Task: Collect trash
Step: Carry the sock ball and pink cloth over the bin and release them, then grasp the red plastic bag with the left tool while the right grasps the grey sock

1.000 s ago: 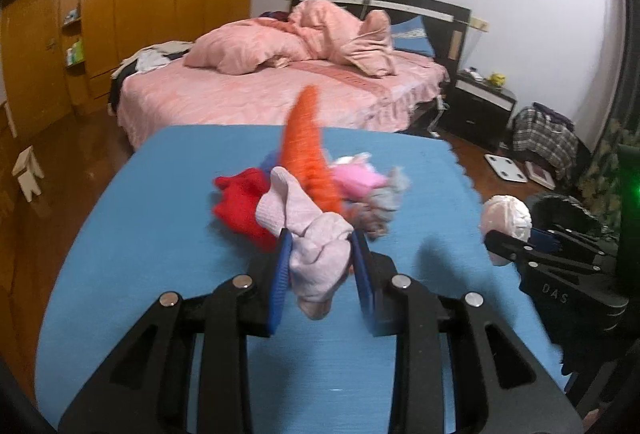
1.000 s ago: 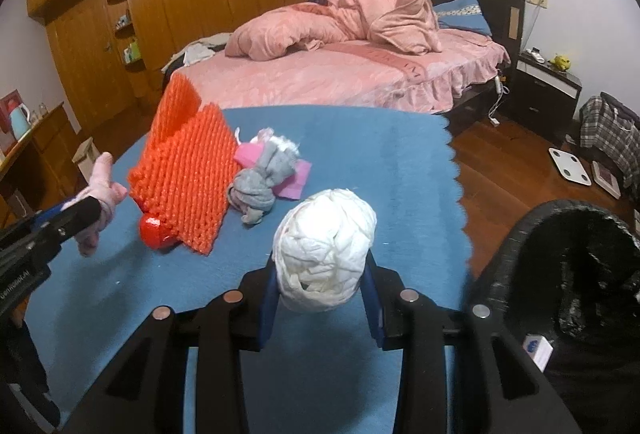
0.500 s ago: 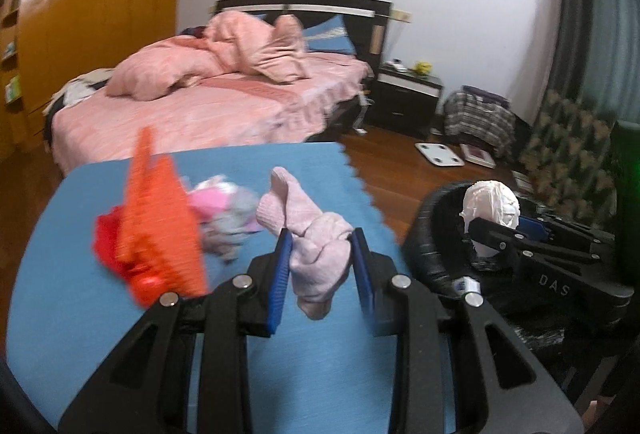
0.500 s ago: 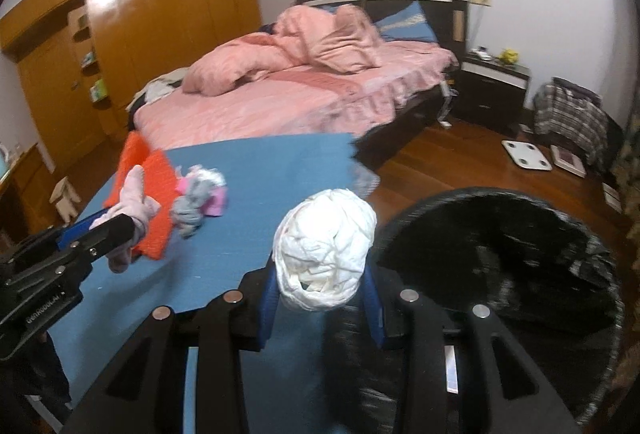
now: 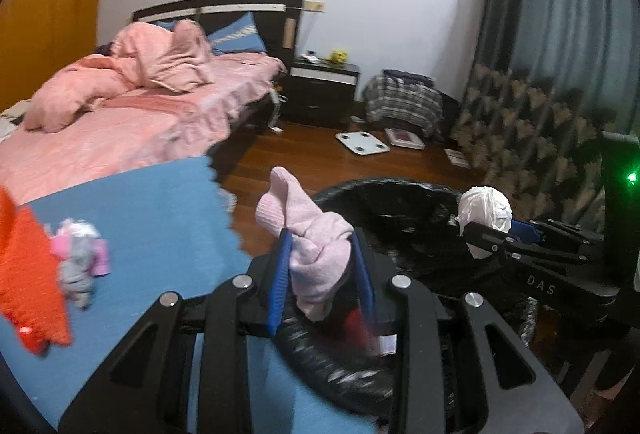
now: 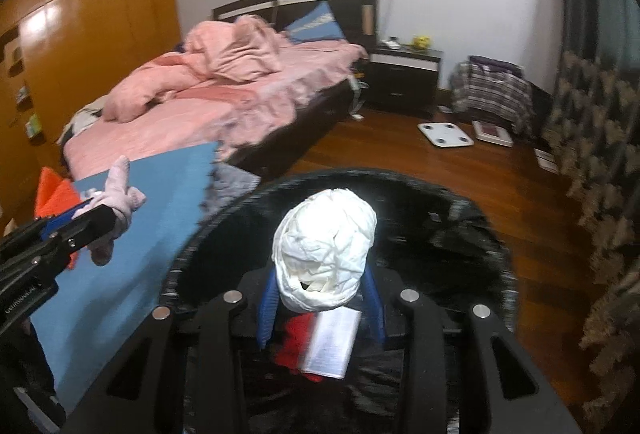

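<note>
Showing right tongs (image 6: 322, 284) clamped on a white paper wad (image 6: 325, 248) above the black bin (image 6: 492, 226); left tongs (image 5: 320, 266) clamped on a pink sock (image 5: 312, 246) at the bin rim, counter (image 5: 160, 218) at 9 o'clock.
</note>
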`<state>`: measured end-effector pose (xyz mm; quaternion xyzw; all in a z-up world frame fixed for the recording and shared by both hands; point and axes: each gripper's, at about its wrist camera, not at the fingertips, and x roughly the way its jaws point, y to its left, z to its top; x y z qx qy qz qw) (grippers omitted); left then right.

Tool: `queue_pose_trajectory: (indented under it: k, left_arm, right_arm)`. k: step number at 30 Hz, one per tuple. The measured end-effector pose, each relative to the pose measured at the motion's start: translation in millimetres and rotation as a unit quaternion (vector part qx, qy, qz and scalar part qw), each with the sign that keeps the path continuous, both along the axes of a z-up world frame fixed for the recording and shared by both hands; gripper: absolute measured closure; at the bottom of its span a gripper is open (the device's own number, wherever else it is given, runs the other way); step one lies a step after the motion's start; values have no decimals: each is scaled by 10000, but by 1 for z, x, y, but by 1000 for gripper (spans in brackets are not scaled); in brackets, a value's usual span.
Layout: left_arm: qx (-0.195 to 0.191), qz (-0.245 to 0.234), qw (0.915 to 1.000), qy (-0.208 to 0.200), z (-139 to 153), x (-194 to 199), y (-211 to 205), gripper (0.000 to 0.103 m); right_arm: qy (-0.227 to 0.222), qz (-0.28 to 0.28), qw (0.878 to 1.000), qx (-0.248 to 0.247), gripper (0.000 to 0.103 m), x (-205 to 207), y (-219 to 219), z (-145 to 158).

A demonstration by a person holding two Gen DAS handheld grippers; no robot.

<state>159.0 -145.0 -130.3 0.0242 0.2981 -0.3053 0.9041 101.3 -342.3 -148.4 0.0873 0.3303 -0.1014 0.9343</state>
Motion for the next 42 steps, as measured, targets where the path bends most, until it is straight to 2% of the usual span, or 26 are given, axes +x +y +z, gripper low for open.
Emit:
queue_pose_trajectory:
  k: [2, 3, 4, 5, 6, 8, 10, 11, 13, 16, 21, 25, 37, 42]
  left_arm:
    - [-55, -202, 9997, 83, -5, 2, -17, 72]
    - [-64, -292, 9995, 122, -7, 3, -23, 66]
    - [-77, -344, 9993, 140, -9, 4, -26, 58]
    - [-120, -387, 9990, 160, -10, 4, -28, 42]
    - [-153, -391, 9990, 161, -11, 4, -26, 35]
    - [-180, -380, 9990, 146, -11, 3, -23, 33]
    - [-128, -271, 9995, 110, -11, 1, -15, 29]
    - [-111, -160, 9998, 91, -11, 1, -8, 25]
    - [-65, 92, 9999, 14, -7, 0, 6, 18]
    - [81, 413, 9990, -116, -4, -2, 30, 14]
    - [226, 1034, 9942, -169, -2, -3, 81, 13]
    - [430, 1561, 9865, -257, -4, -7, 124, 13]
    - [748, 2726, 9592, -42, -27, 1, 233, 14]
    - [695, 3006, 9511, 179, -39, 13, 259, 23]
  right_arm:
    - [6, -112, 9999, -26, 64, -6, -11, -3]
    - [9, -166, 9999, -29, 63, -7, -15, -3]
    - [1, -276, 9996, -30, 59, -10, -22, -4]
    - [-1, -327, 9995, -20, 55, -11, -27, -5]
    - [6, -388, 9992, -3, 52, -12, -31, -6]
    - [-13, -486, 9988, -14, 37, -14, -36, -6]
    - [-38, -539, 9985, -16, 29, -14, -37, -6]
    - [-39, -554, 9985, -16, 18, -14, -37, -6]
    - [-92, -579, 9983, -3, 6, -13, -33, -6]
    - [-96, -435, 9990, 47, 6, -8, -20, -4]
    - [-126, -92, 9998, 134, 6, 5, 14, -4]
    - [-154, 339, 9991, 182, 6, 23, 57, -3]
    - [-110, 1318, 9912, 45, 6, 74, 164, -13]
    - [-37, 1483, 9889, 7, 6, 88, 191, -22]
